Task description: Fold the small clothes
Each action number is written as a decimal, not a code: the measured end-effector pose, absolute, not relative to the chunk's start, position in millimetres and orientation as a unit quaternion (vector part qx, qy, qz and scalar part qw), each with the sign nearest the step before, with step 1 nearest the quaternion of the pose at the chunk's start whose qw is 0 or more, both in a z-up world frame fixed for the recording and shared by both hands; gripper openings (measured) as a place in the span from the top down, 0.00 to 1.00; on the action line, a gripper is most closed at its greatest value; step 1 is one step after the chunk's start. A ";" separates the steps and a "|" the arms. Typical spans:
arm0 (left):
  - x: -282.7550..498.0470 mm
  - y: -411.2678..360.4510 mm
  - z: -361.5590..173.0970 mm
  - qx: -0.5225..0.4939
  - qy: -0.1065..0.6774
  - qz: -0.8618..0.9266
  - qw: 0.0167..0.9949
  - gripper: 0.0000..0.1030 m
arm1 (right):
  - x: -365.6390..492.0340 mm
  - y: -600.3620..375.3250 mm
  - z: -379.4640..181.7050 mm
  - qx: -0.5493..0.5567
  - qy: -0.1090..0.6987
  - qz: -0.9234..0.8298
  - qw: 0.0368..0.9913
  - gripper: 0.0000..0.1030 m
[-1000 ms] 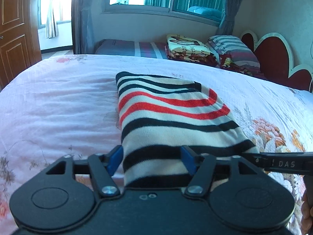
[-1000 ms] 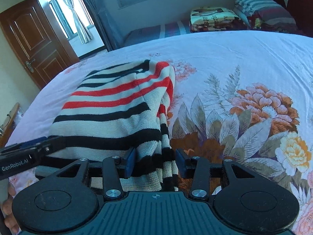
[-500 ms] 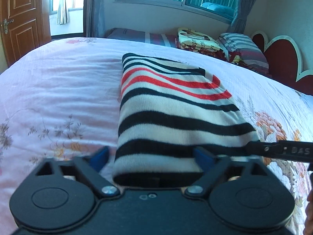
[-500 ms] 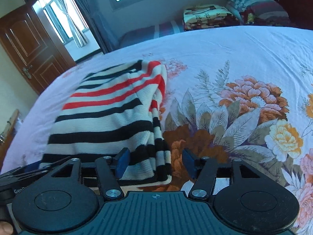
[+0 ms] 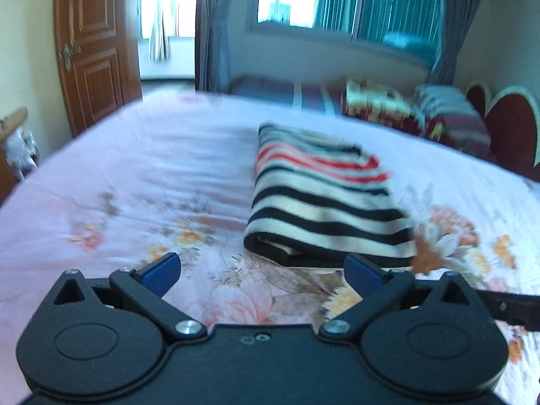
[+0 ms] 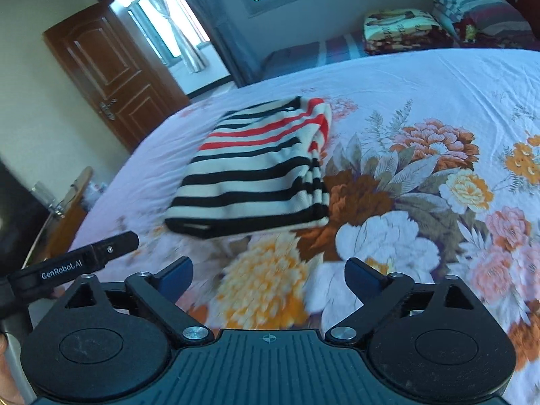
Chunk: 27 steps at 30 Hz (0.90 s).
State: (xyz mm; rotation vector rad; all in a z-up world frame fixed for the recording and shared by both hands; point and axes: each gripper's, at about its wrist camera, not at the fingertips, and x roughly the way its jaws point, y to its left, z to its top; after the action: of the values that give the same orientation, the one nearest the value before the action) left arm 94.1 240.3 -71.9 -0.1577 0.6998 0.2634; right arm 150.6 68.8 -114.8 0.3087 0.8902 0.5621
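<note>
A folded striped sweater [image 5: 320, 199], cream with black and red bands, lies flat on the floral bedsheet [image 5: 135, 175]. In the right wrist view the same sweater [image 6: 256, 175] sits ahead and to the left. My left gripper [image 5: 263, 270] is open, pulled back from the sweater's near edge, with only sheet between its blue pads. My right gripper [image 6: 270, 275] is also clear of the sweater; its jaws are opening and nothing is between them. The left gripper's finger [image 6: 101, 253] shows at the left of the right wrist view.
Stacked folded blankets and pillows [image 6: 422, 30] lie along the far side of the bed by a red headboard [image 5: 506, 131]. A brown door [image 5: 91, 47] stands at the left. A wooden piece of furniture [image 6: 64, 212] stands beside the bed's left edge.
Both grippers let go of the sweater's near edge, opened wide and drew back and up. The folded sweater now lies free on the bed, farther from both cameras.
</note>
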 end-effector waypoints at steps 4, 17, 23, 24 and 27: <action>48.1 218.9 -37.3 -0.077 0.321 0.153 0.931 0.00 | 99.9 54.5 -81.8 0.137 0.404 0.286 0.858 0.00; -71.6 165.1 45.8 -0.050 0.280 0.179 0.942 0.00 | -47.5 31.2 12.0 0.029 0.267 0.197 0.943 0.00; -91.8 150.9 57.2 -0.038 0.266 0.179 0.946 0.00 | -71.5 20.2 26.2 0.030 0.238 0.185 0.953 0.00; -92.6 149.7 57.8 -0.037 0.267 0.181 0.946 0.00 | -72.7 18.8 26.3 0.030 0.238 0.185 0.953 0.00; -94.7 148.1 56.0 -0.041 0.273 0.181 0.944 0.00 | -75.7 16.1 25.8 0.032 0.238 0.183 0.953 0.00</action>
State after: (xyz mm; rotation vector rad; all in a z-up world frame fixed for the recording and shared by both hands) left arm -94.7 148.1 56.0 -0.0840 0.5558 0.3693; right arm -75.7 16.1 25.8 0.0658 0.4836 0.3715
